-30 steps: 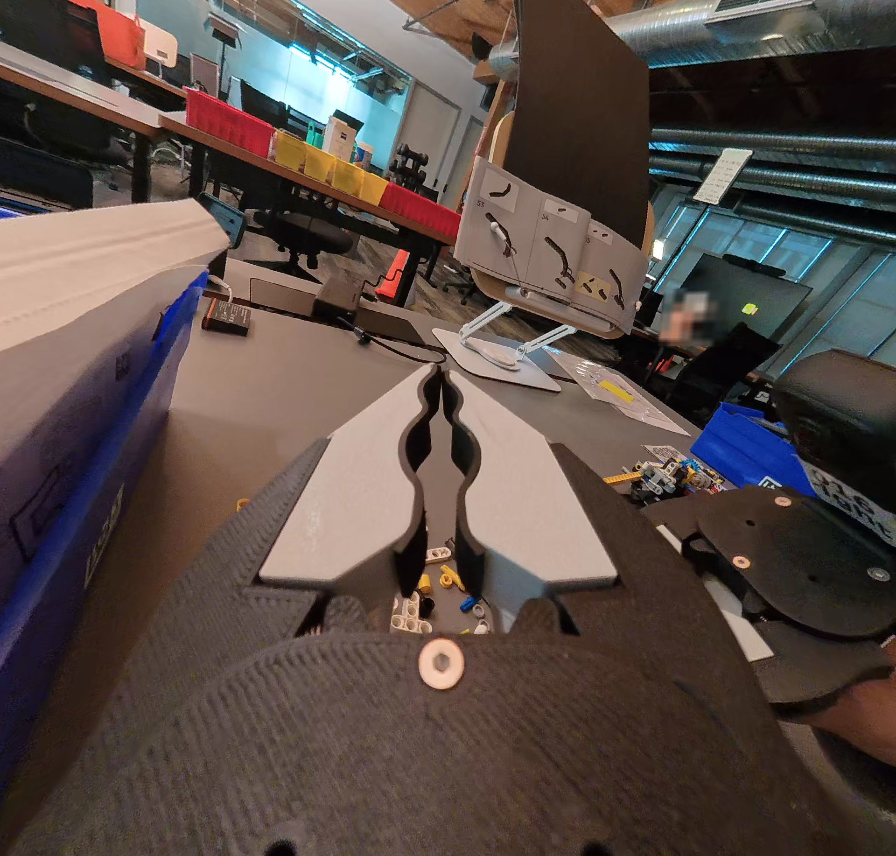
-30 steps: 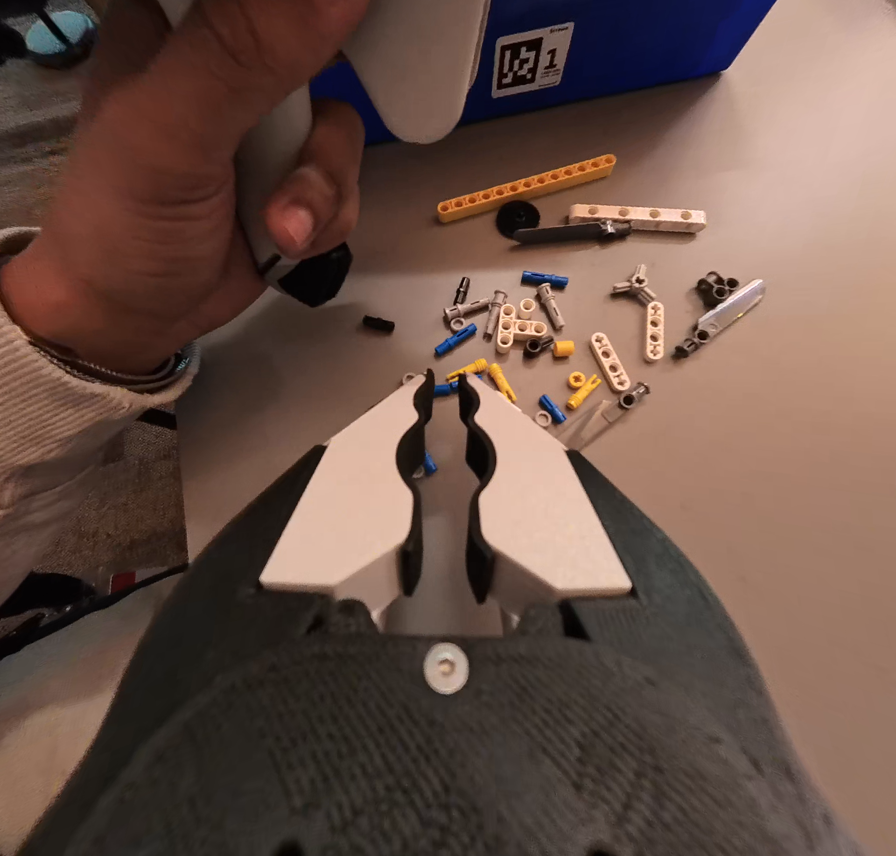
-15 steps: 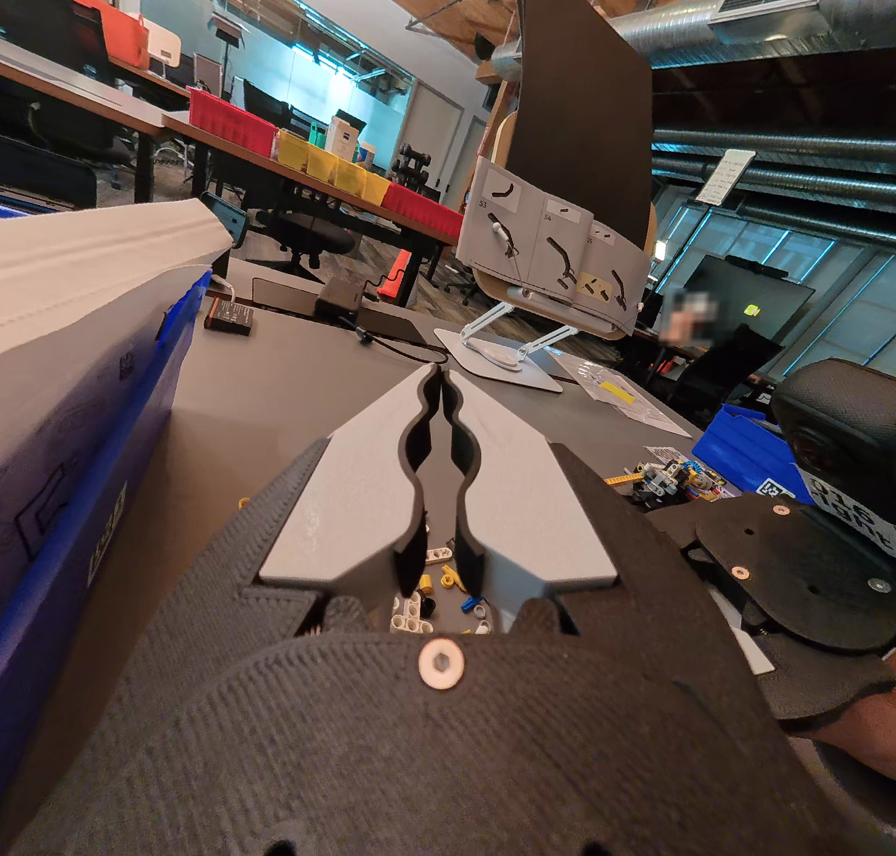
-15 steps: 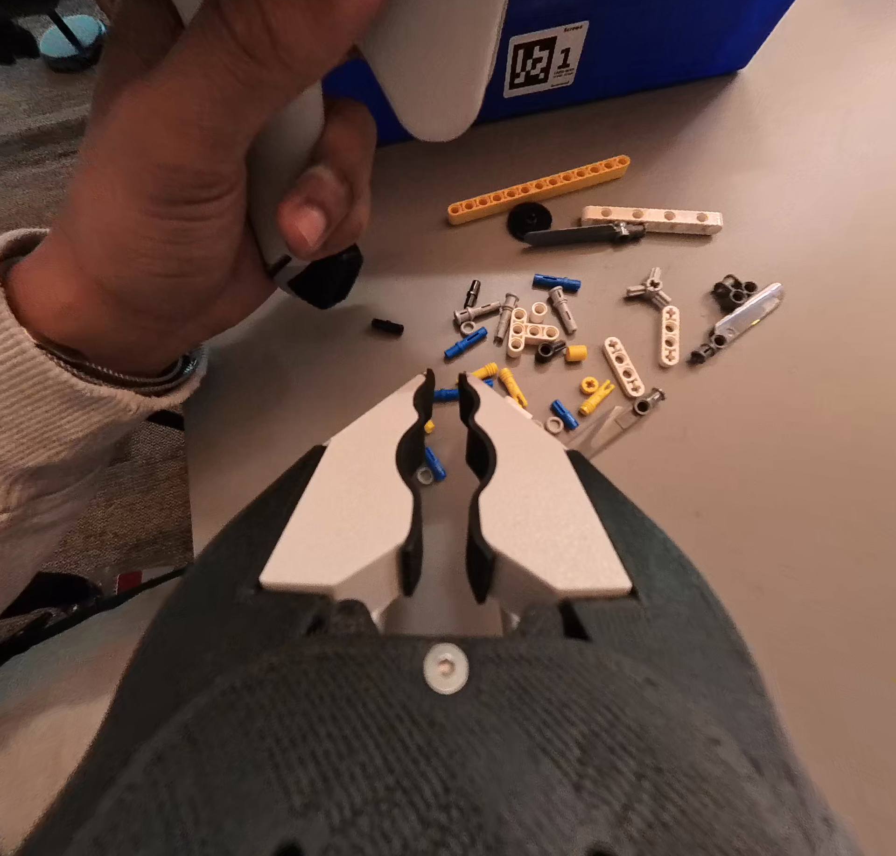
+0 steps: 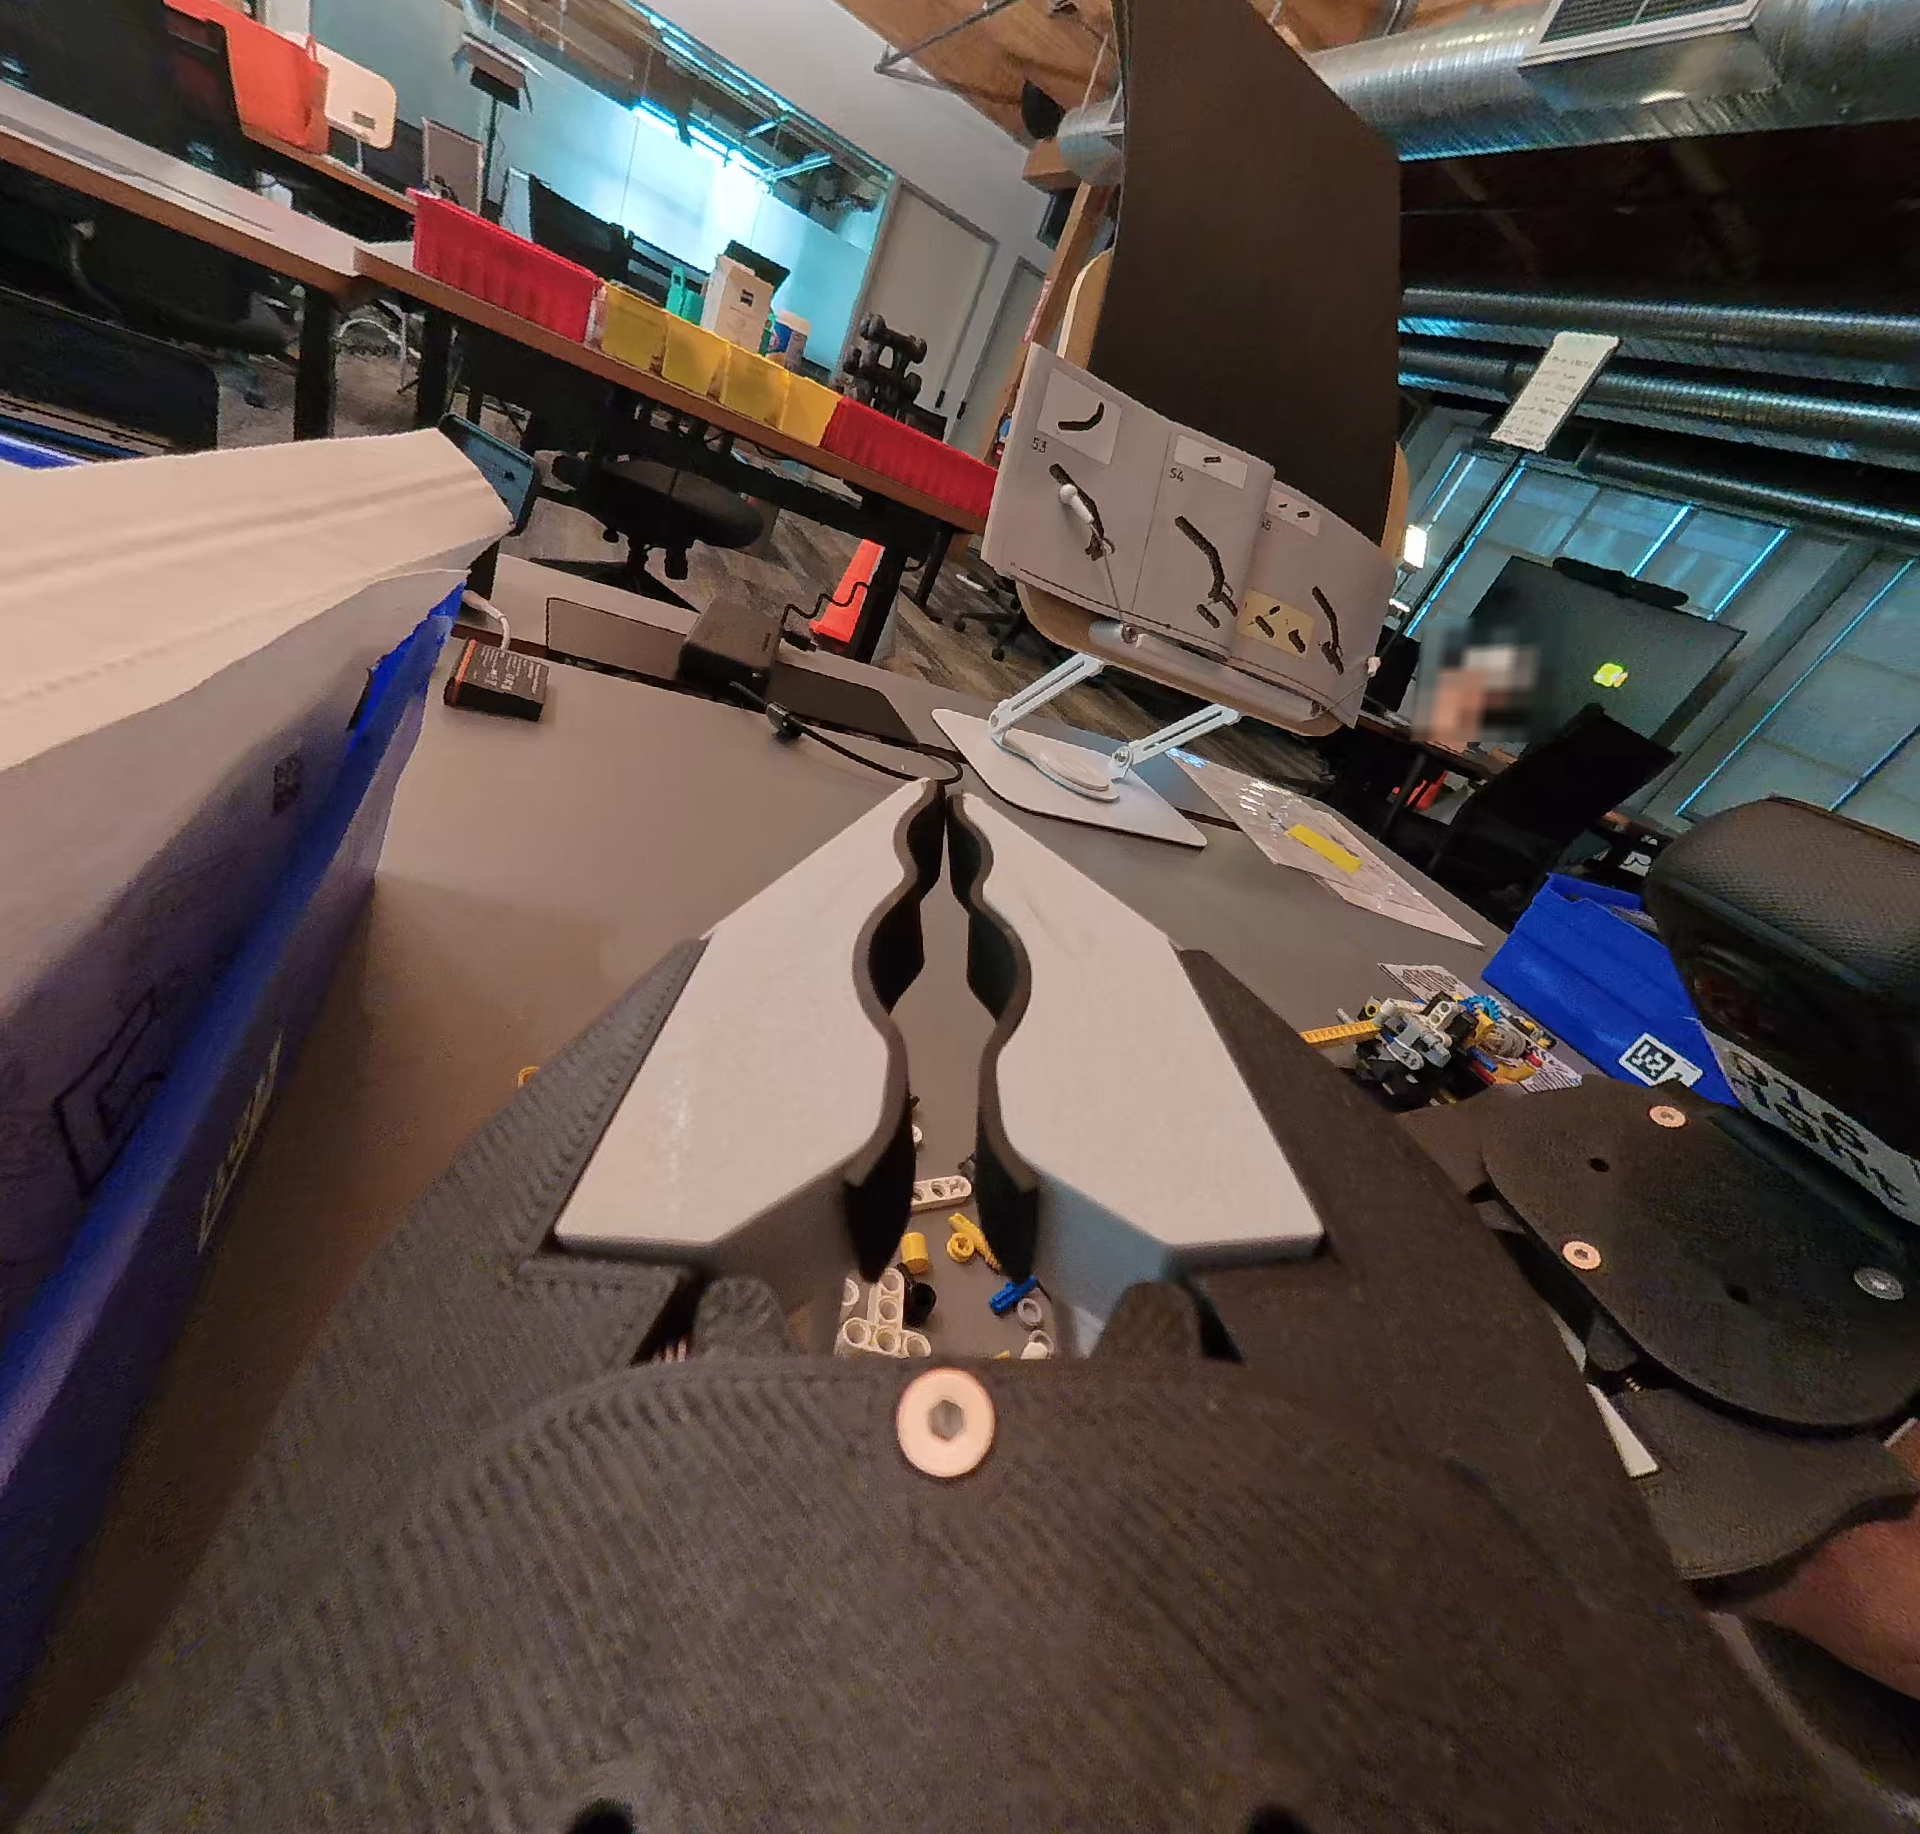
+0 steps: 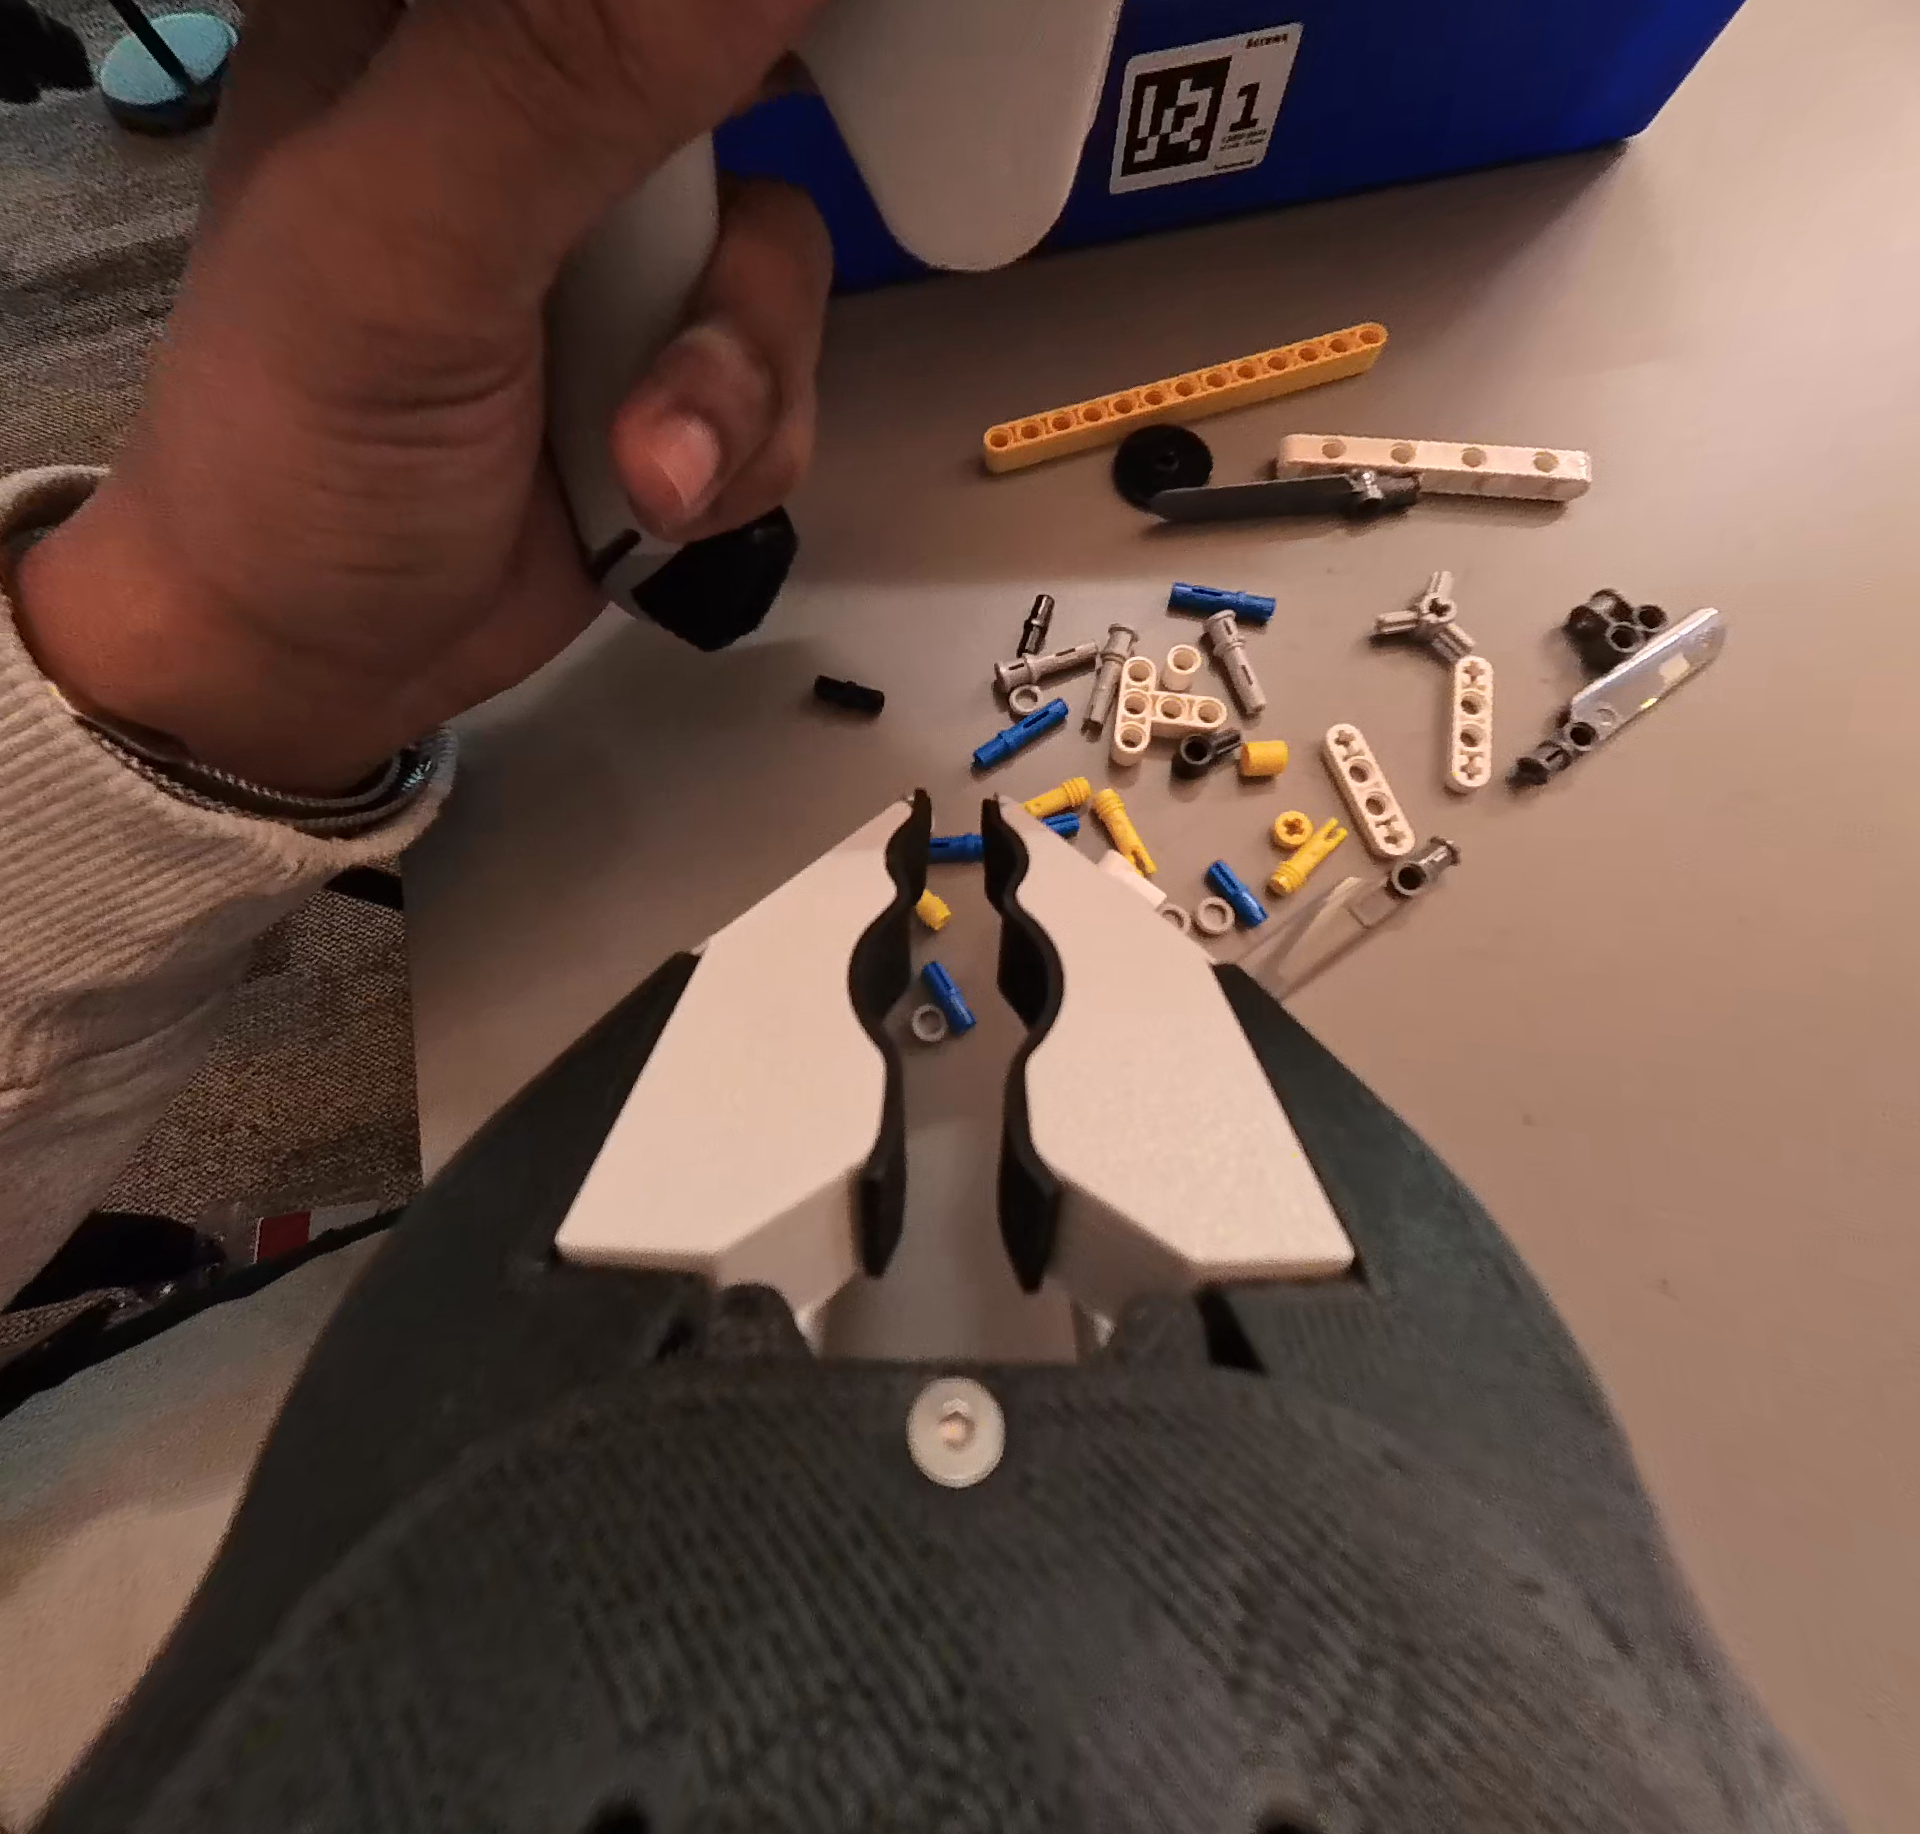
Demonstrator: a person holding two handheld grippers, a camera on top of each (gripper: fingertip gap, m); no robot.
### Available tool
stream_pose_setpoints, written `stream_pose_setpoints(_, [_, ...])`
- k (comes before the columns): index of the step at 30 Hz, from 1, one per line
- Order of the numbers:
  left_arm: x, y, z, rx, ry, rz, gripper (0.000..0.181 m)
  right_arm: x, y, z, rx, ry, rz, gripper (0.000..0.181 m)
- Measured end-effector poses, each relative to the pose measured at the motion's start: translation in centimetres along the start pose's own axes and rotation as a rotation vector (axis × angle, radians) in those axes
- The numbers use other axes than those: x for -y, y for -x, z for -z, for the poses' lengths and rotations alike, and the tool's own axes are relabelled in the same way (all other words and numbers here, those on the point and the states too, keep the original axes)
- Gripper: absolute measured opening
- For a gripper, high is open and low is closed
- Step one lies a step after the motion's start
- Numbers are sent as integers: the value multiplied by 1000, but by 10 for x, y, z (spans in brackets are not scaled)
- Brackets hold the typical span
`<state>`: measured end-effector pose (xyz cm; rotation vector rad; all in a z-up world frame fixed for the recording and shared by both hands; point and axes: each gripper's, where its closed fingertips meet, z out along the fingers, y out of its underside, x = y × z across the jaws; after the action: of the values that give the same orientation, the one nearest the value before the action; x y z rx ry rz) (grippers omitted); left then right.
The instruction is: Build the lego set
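Loose Lego pieces lie on the grey table (image 6: 1558, 1057): a long yellow beam (image 6: 1184, 397), a white beam (image 6: 1434, 459), a black disc (image 6: 1162, 459), a white T-piece (image 6: 1153, 709), and several blue, yellow and grey pins. My right gripper (image 6: 953, 813) hovers over their near edge, slightly open and empty; a blue pin (image 6: 945, 995) shows between its fingers. My left gripper (image 5: 945, 810) is shut and empty, pointing level across the table above the pieces (image 5: 904, 1296). A part-built model (image 5: 1439, 1041) sits at the right.
A person's hand (image 6: 416, 330) holds the left gripper's white handle (image 6: 966, 101) just left of the pieces. A blue bin (image 6: 1455, 49) stands behind them. An instruction booklet on a stand (image 5: 1184, 537), a plastic bag (image 5: 1330, 859) and another blue bin (image 5: 1579, 974) are farther off. The gap from one gripper's tips to the other's is roughly 15 cm. To the white T-piece (image 6: 1153, 709): right tips about 5 cm, left tips about 15 cm. Seen from the left wrist view (image 5: 896, 1332) as well. About 11 cm separates my right fingertips from the black disc (image 6: 1162, 459).
The right gripper has drifted a little to the left, so the pieces sit slightly farther right in its view. The left gripper has barely moved. Neither gripper has opened or shut.
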<state>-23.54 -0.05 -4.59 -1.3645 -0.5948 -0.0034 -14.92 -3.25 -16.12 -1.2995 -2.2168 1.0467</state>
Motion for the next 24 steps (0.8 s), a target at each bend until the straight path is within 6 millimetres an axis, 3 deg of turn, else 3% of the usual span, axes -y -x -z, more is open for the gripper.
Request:
stream_pose_setpoints(2, [0,0,0,2,0,-1,0,-1,-3,1,-13,7,8,9])
stream_pose_setpoints(9, [2,2,2,8,-11,7,0,-2,-40,20,-113,-1,-32,5])
stream_pose_setpoints(15, [1,2,0,2,-5,15,0,-11,-21,0,-31,52,-44,7])
stream_pose_setpoints(24, [3,1,1,-4,-17,22,0,-16,-22,-19,-44,104,-24,16])
